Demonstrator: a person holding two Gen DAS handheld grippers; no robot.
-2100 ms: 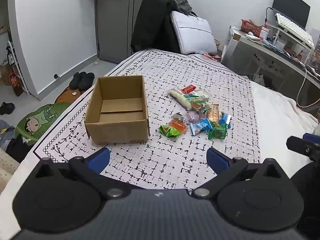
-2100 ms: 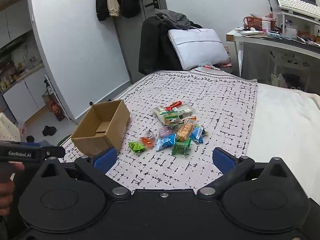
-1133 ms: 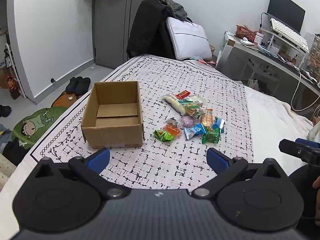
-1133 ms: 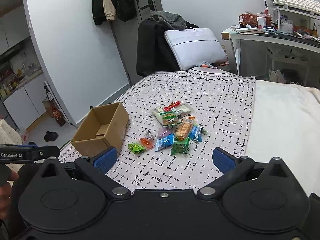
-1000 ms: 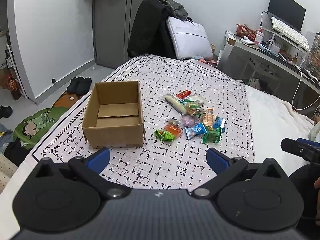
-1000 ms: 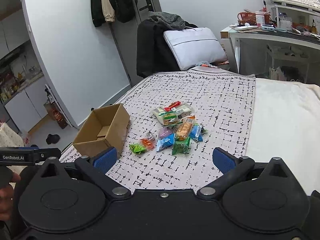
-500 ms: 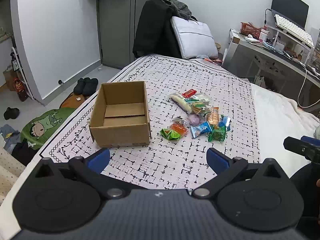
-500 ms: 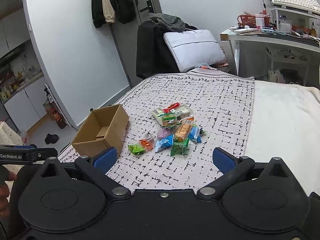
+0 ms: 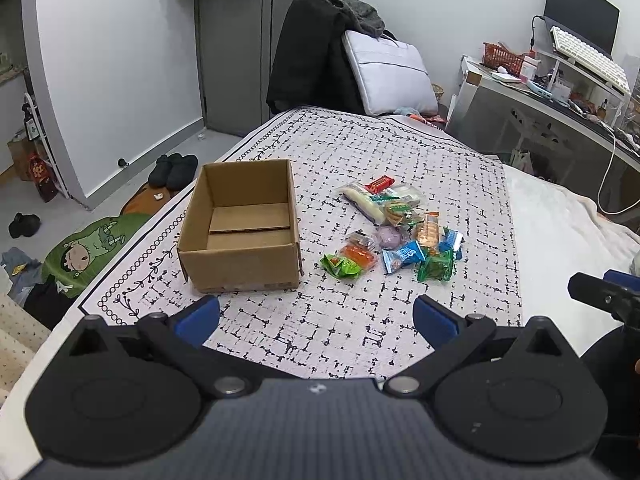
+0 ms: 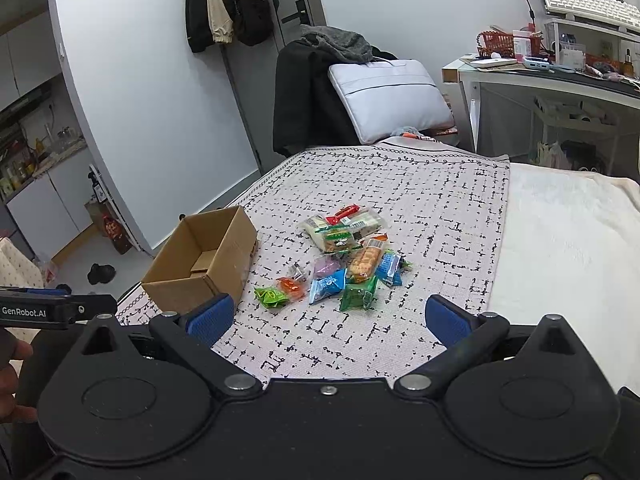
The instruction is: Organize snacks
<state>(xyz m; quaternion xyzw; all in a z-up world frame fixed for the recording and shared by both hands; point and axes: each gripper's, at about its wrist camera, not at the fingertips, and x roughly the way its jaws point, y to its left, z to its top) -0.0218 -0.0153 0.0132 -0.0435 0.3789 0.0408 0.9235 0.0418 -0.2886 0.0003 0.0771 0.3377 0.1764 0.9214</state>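
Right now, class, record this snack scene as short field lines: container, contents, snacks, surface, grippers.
container: cardboard box, open top, upright
contents: no snacks visible inside
snacks: pile of wrapped packets, beside the box, apart from it
surface: patterned bedcover
left gripper: open, holding nothing
right gripper: open, holding nothing

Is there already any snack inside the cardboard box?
No, the cardboard box shows only its bare bottom flaps, and the snacks all lie beside it on the patterned cloth.

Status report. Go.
Left gripper and right gripper open, empty. Snacks piled beside empty box. Nothing in the way.
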